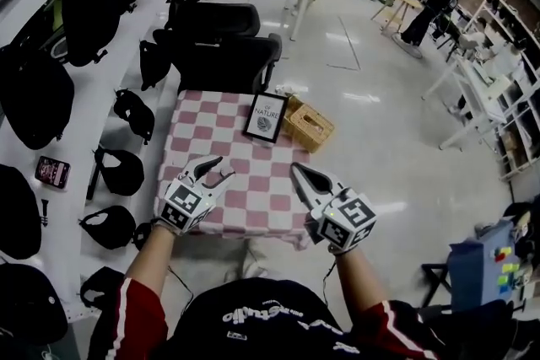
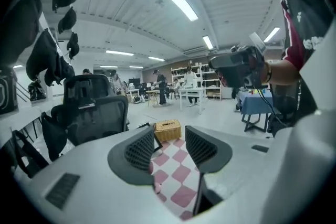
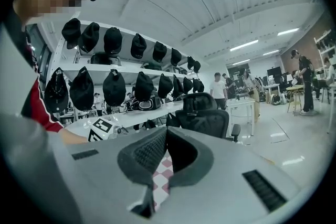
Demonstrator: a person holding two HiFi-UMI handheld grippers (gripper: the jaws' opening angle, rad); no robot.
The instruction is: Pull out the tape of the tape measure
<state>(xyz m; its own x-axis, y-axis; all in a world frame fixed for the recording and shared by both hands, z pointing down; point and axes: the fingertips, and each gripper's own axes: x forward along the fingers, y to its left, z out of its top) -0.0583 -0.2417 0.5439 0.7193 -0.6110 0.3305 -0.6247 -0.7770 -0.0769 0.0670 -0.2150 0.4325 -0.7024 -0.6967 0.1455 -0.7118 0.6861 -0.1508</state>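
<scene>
No tape measure shows in any view. Both grippers hover over the near edge of a small table with a pink-and-white checked cloth (image 1: 211, 131). My left gripper (image 1: 218, 171) is open; in the left gripper view (image 2: 169, 136) only the cloth (image 2: 176, 165) shows between its ribbed pads. My right gripper (image 1: 299, 173) is shut, its fingertips meeting in a point with nothing between them (image 3: 166, 134). It points across toward the left gripper's marker cube (image 3: 101, 127).
A framed sign (image 1: 267, 116) and a wicker box (image 1: 310, 126) stand at the table's far edge. Black office chairs (image 1: 228, 55) sit behind the table. White shelves with black bags (image 1: 34, 97) run along the left. A blue table (image 1: 481, 265) is at the right.
</scene>
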